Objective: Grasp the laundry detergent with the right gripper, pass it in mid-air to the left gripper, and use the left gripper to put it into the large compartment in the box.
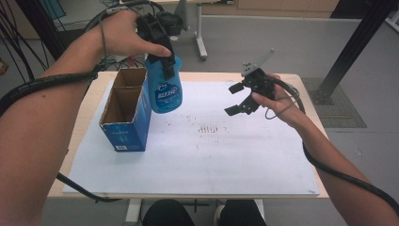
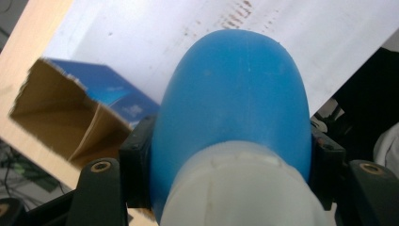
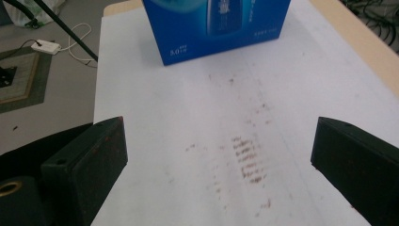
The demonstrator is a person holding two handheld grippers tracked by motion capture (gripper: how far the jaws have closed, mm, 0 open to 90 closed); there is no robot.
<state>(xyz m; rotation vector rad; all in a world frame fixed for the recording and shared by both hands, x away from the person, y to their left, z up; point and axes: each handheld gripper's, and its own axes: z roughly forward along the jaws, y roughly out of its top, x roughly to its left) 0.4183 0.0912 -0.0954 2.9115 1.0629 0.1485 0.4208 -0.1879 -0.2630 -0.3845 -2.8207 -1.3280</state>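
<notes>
A blue plastic bottle [image 1: 164, 93] with a white cap end hangs above the table beside an open blue cardboard box [image 1: 126, 110]. My left gripper [image 1: 159, 44] is shut on the bottle's upper part. In the left gripper view the bottle [image 2: 235, 99] sits between the black jaws, with the box's open brown inside [image 2: 56, 122] below to the left. Right of the bottle, my right gripper [image 1: 240, 99] hovers over the white sheet, open, with nothing between its pads. Ahead of its jaws [image 3: 219, 155] stands the box's blue side [image 3: 216, 26].
A white sheet [image 1: 202, 155] with a patch of reddish marks [image 1: 209, 128] covers the wooden table [image 1: 89, 99]. The box has two upright compartments, both open at the top. Cables trail from both hands. Metal stand legs [image 1: 201, 44] are on the floor beyond the table.
</notes>
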